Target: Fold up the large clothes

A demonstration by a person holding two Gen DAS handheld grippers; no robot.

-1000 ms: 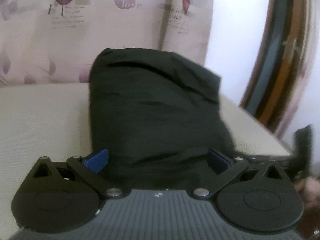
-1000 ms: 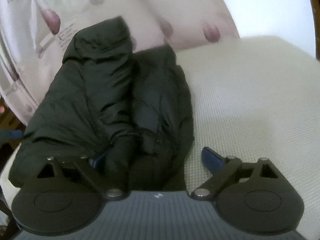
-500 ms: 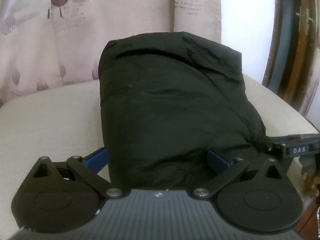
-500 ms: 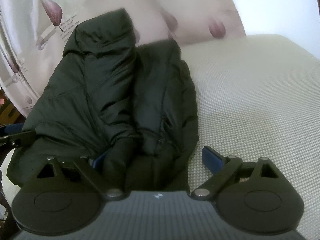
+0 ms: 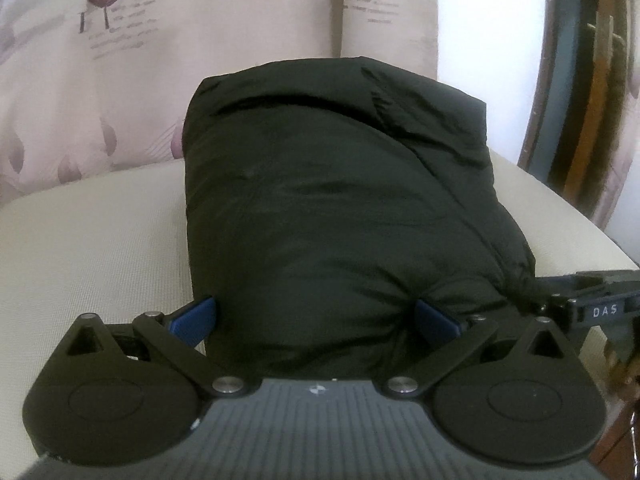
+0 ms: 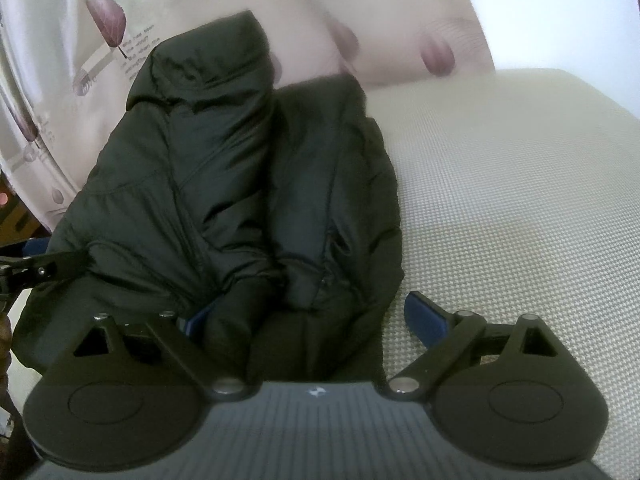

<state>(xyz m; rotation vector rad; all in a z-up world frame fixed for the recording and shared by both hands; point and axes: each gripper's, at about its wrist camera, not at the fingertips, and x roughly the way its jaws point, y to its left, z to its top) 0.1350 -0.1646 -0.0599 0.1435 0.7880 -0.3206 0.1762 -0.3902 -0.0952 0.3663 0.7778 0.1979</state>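
A black padded jacket [image 5: 340, 216] lies folded in a thick bundle on a cream textured surface [image 5: 88, 248]. It also shows in the right wrist view [image 6: 240, 200], with a sleeve lying over the body. My left gripper [image 5: 316, 316] is open, its blue pads [image 5: 196, 316] on either side of the bundle's near end. My right gripper [image 6: 316, 320] is open; jacket cloth lies between its jaws, the left pad mostly hidden, the right pad [image 6: 424, 316] over bare surface. The right gripper's side shows at the left wrist view's right edge [image 5: 592, 312].
A pale curtain with purple leaf prints [image 5: 120, 60] hangs behind the surface. A dark wooden frame [image 5: 580, 100] stands at the right. The left gripper's arm shows at the right wrist view's left edge [image 6: 44, 268]. The cream surface [image 6: 520, 200] extends to the right.
The left gripper has swung to face the bundle squarely, and the jacket now lies lower and flatter. The right gripper has moved only slightly. Both stay open.
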